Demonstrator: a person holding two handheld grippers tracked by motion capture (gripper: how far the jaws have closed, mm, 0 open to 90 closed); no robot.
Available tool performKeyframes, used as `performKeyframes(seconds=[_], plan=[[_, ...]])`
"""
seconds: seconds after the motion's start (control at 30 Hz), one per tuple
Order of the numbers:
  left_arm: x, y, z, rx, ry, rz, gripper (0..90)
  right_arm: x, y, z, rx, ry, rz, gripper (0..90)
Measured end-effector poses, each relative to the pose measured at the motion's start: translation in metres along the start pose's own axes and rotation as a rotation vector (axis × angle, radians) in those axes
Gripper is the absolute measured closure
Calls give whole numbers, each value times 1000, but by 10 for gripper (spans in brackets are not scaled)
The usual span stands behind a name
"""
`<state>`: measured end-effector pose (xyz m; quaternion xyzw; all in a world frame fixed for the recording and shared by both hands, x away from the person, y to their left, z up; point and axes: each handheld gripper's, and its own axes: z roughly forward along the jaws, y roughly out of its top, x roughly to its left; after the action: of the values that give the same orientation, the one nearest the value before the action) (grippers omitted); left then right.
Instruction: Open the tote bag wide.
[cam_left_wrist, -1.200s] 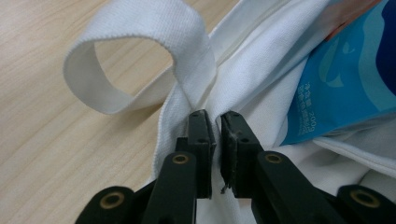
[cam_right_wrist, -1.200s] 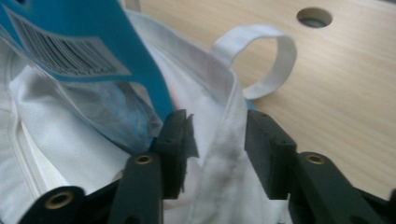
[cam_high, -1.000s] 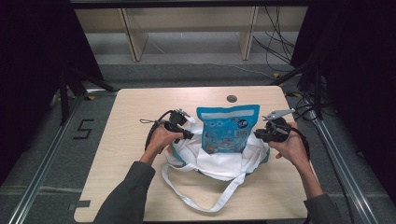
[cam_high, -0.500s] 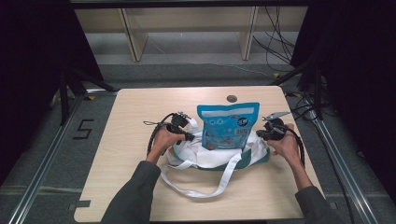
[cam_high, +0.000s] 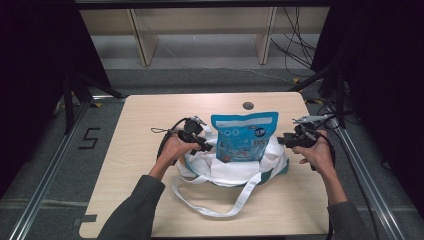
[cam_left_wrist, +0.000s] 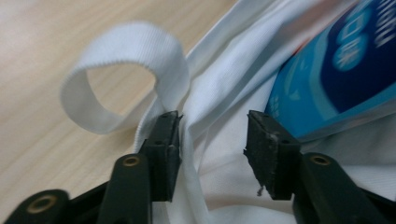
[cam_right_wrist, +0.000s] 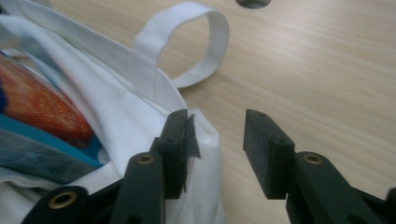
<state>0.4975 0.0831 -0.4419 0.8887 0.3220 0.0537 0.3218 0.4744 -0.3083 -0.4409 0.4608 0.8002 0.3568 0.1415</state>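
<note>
A white cloth tote bag (cam_high: 230, 172) lies on the wooden table (cam_high: 140, 125), and a blue snack pouch (cam_high: 244, 137) stands upright in its mouth. My left gripper (cam_high: 206, 146) is at the bag's left rim. In the left gripper view it (cam_left_wrist: 212, 126) is open, with a fold of bag cloth (cam_left_wrist: 224, 93) between the jaws and the pouch (cam_left_wrist: 341, 70) just to the right. My right gripper (cam_high: 281, 141) is at the bag's right rim. It (cam_right_wrist: 217, 123) is open too: one jaw touches the bag's edge (cam_right_wrist: 116, 93), the other hangs over bare table.
A long white strap (cam_high: 235, 202) trails from the bag toward the table's near edge. Short loop handles (cam_left_wrist: 126, 51) (cam_right_wrist: 205, 42) stick up at each end. A round hole (cam_high: 248, 105) sits in the table behind the pouch. Shelving and cables stand beyond the far edge.
Both hands have stayed beside the bag with hardly any shift. The long front strap has slid a little to the left on the table.
</note>
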Motion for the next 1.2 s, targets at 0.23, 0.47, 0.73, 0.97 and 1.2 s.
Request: performKeyframes(seconds=[0.23,0.47,0.73,0.97,1.2], plan=[[-6,1,-29,-61,52,-53,447,6,2,-22,-63,-19,-28,548],[-10,-11,-43,-77,50,-71,407,11,1,-32,-60,-26,-39,507],[-14,-21,-51,-89,46,-70,371,18,-1,-35,-49,-28,-63,487],[-14,-33,-56,-93,39,-80,347,23,-4,-37,-53,-28,-64,460],[-20,-43,-59,-127,11,-124,317,18,-10,-39,-35,-51,-96,440]])
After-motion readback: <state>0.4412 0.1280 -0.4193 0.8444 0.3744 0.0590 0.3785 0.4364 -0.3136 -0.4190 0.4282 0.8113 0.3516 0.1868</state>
